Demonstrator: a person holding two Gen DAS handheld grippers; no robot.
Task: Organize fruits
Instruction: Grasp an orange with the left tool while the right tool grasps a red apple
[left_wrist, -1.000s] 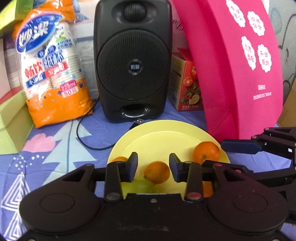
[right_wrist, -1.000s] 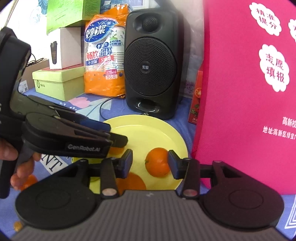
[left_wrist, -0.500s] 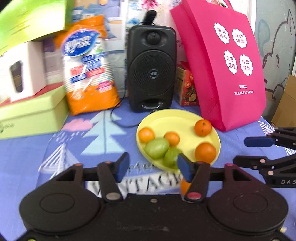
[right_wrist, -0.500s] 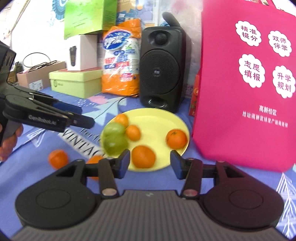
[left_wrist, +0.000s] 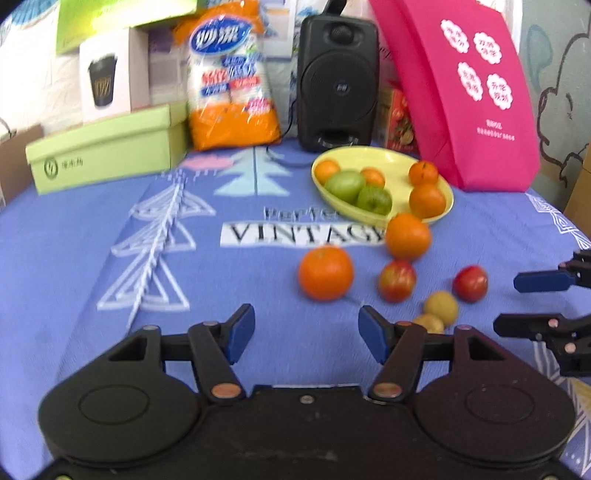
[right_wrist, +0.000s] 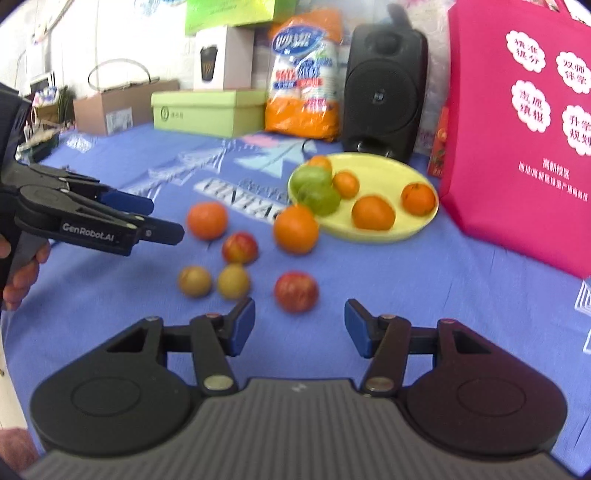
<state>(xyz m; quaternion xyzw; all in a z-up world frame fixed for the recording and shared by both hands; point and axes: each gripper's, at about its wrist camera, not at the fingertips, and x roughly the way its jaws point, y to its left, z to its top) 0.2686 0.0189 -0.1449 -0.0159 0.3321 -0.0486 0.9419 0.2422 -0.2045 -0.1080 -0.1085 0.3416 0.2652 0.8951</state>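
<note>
A yellow plate (left_wrist: 391, 157) (right_wrist: 384, 166) holds two green apples (left_wrist: 347, 184) (right_wrist: 314, 188) and several small oranges. On the blue cloth in front of it lie two oranges (left_wrist: 325, 272) (right_wrist: 295, 229), two red apples (left_wrist: 470, 283) (right_wrist: 296, 291) and two small yellowish fruits (left_wrist: 441, 303) (right_wrist: 232, 281). My left gripper (left_wrist: 306, 334) is open and empty, short of the near orange. My right gripper (right_wrist: 300, 326) is open and empty, just behind a red apple. Each gripper shows in the other's view.
A black speaker (left_wrist: 338, 81), an orange bag of paper cups (left_wrist: 231, 77), a green box (left_wrist: 107, 149) and a pink tote bag (left_wrist: 476, 92) stand behind the plate. A juice carton (left_wrist: 397, 122) sits between speaker and bag.
Both grippers have pulled back from over the plate toward the table's near side and opened wider. The loose fruits on the cloth have come into view.
</note>
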